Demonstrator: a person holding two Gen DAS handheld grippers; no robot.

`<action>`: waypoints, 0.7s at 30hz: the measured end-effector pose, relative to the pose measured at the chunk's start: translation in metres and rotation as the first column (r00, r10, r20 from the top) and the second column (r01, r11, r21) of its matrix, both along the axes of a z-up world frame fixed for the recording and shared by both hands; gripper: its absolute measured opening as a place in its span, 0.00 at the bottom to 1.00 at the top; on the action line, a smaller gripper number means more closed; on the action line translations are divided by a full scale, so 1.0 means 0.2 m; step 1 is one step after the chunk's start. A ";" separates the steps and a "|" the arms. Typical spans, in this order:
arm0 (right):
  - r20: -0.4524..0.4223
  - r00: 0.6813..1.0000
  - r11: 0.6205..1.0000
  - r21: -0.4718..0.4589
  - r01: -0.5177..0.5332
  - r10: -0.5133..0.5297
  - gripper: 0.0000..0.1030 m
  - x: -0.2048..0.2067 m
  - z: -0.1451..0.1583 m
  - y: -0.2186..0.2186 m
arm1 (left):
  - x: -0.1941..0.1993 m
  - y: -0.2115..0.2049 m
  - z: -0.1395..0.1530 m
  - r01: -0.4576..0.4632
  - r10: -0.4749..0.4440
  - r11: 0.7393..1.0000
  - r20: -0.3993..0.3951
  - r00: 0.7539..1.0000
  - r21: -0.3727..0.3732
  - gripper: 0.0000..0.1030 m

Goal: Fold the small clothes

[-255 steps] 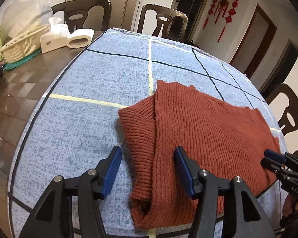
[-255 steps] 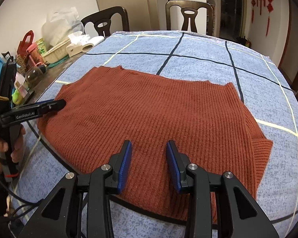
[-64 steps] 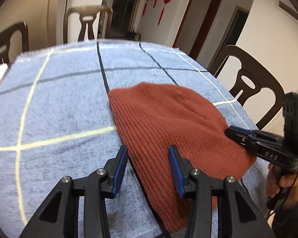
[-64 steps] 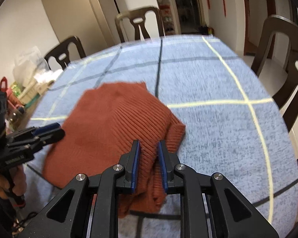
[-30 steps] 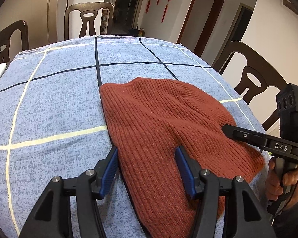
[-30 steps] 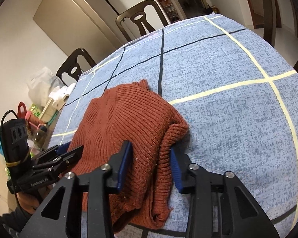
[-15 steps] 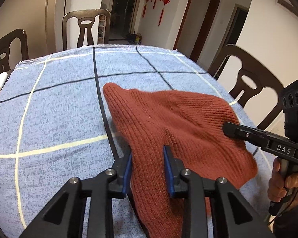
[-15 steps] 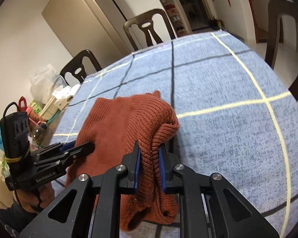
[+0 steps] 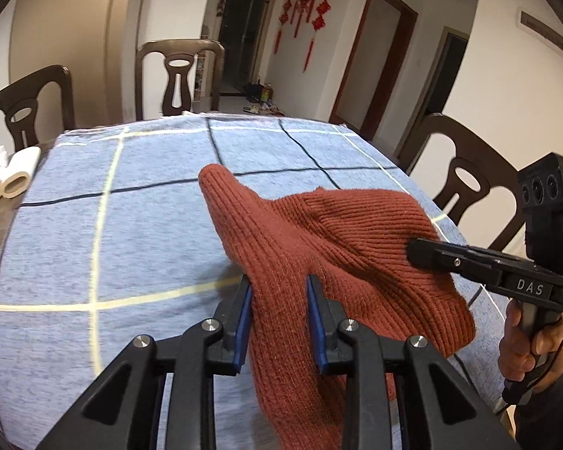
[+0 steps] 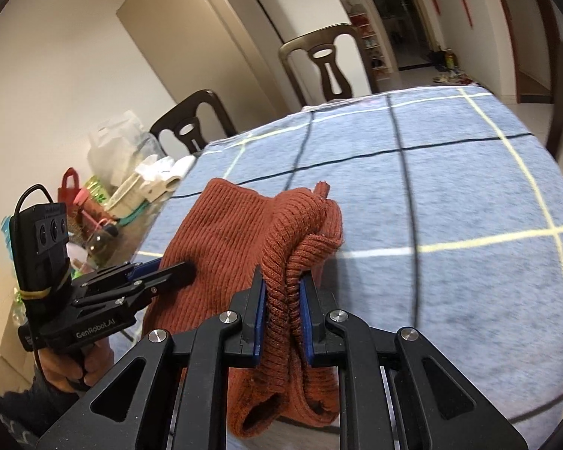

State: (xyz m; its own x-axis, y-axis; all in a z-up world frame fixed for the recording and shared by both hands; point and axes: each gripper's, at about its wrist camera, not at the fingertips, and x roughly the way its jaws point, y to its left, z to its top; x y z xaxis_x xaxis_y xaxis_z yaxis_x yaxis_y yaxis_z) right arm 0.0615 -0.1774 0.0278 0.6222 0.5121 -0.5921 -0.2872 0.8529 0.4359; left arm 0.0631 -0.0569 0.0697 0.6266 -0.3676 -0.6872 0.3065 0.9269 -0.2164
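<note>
**Two grippers lift the near edge of the sweater**

A dining room has dark chairs around a table, and a blue cloth (image 9: 94, 202) with dark and pale lines covers the table. On the cloth lies a rust-red knit sweater (image 9: 319, 232). It is already folded into a thick bundle.

The left gripper (image 9: 277, 315) has just been closing, and its blue pads now pinch the near left part of the sweater. The right gripper (image 10: 283, 317) has also just been closing, and it squeezes a thick bunch of layers at the near right end. Each gripper has the sweater right between its fingers, so neither hand is nearer than the other.

The near edge is up off the cloth. The far part rests on the cloth, pointing away from the person. The bundle's long side runs from one gripper to the other.

I think the next move is to carry the near edge forward, over the far part. Both hands should go together, or the fold will twist.
</note>
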 end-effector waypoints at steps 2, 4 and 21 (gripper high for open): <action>-0.003 1.000 1.000 0.014 -0.018 0.018 0.15 0.03 -0.01 0.06 | 0.01 0.07 0.02 -0.019 0.019 1.000 0.008 1.000 -0.001 0.28; -0.010 0.999 0.999 0.029 -0.036 0.036 0.15 0.06 -0.02 0.11 | 0.01 0.14 0.03 -0.039 0.039 0.999 0.013 0.999 -0.002 0.28; -0.138 0.989 0.996 0.075 -0.041 0.051 0.22 0.26 -0.24 0.25 | 0.11 0.50 -0.22 -0.167 0.166 0.986 -0.075 0.983 -0.009 0.31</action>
